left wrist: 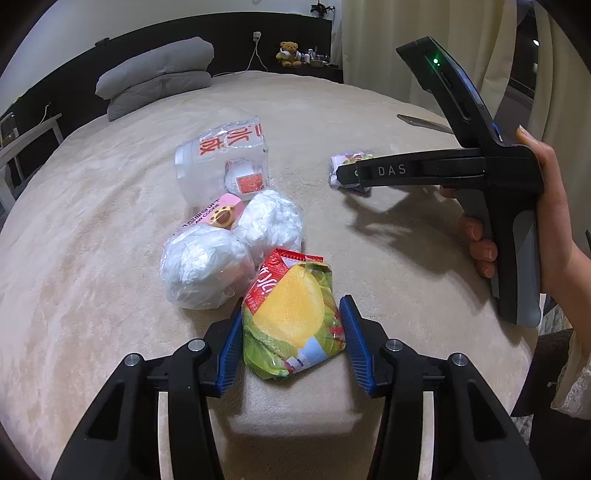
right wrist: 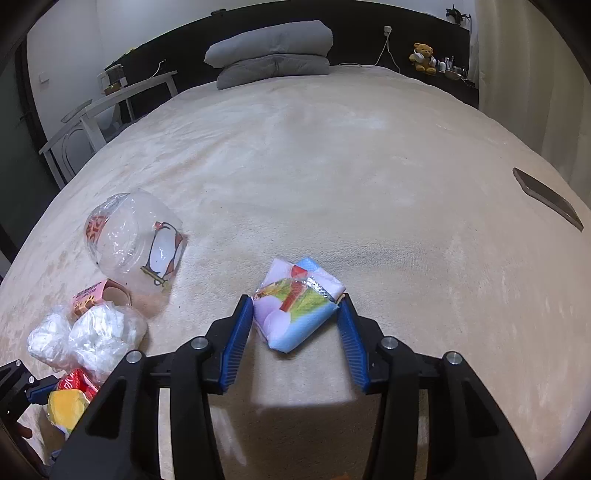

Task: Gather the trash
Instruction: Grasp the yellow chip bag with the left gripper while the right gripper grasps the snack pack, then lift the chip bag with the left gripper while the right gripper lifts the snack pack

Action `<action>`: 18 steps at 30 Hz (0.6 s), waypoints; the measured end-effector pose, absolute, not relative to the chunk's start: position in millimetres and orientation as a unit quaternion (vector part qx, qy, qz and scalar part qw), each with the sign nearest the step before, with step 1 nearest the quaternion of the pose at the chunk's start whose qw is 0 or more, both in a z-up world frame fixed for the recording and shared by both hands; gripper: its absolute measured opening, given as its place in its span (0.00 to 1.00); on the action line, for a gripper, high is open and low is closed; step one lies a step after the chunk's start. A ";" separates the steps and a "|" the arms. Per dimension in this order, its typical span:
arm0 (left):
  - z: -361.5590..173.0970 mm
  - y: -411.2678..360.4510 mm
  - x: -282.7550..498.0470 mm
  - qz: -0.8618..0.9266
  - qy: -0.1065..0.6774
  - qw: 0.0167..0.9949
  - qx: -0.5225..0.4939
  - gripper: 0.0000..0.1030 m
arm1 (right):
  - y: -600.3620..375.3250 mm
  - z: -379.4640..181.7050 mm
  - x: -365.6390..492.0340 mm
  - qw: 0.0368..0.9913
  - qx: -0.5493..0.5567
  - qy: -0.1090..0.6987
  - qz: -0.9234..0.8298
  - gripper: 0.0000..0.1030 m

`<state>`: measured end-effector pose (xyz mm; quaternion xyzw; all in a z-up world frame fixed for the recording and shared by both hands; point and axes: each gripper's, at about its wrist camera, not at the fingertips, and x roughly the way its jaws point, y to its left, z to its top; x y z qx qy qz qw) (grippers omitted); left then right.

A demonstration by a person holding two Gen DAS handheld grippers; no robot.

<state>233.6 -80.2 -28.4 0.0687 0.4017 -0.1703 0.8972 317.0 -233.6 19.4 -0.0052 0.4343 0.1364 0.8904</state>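
A home bedroom: a wide bed [right wrist: 332,155] under a cream fleece blanket, grey pillows [right wrist: 271,53] stacked at its far edge against a dark headboard [left wrist: 258,33], a teddy bear [right wrist: 423,55] on the ledge, pale curtains [left wrist: 480,55] alongside

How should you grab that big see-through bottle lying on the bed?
The clear bottle lies on its side on the blanket, squashed and crinkly. Probably best to come from above and pinch across its narrower body, jaws on the two long sides, away from the tissue balls nearby. The flattened walls should give the jaws something to squeeze.
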 end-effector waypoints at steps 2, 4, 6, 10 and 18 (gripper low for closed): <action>-26.1 -78.7 230.3 -0.169 0.399 0.899 0.065 0.47 | -235.3 22.3 313.8 0.892 -0.002 0.430 0.136 0.44; -24.6 -76.5 228.8 -0.167 0.396 0.901 0.063 0.47 | -237.0 25.1 308.2 0.894 0.002 0.427 0.138 0.43; -21.8 -74.1 223.5 -0.167 0.392 0.903 0.059 0.47 | -238.2 27.6 301.3 0.895 0.003 0.423 0.140 0.42; -17.7 -68.6 215.2 -0.166 0.388 0.905 0.048 0.47 | -240.3 31.0 285.3 0.896 0.007 0.419 0.146 0.41; -12.4 -59.3 188.7 -0.158 0.383 0.909 0.038 0.47 | -241.5 48.9 252.1 0.902 0.007 0.400 0.162 0.30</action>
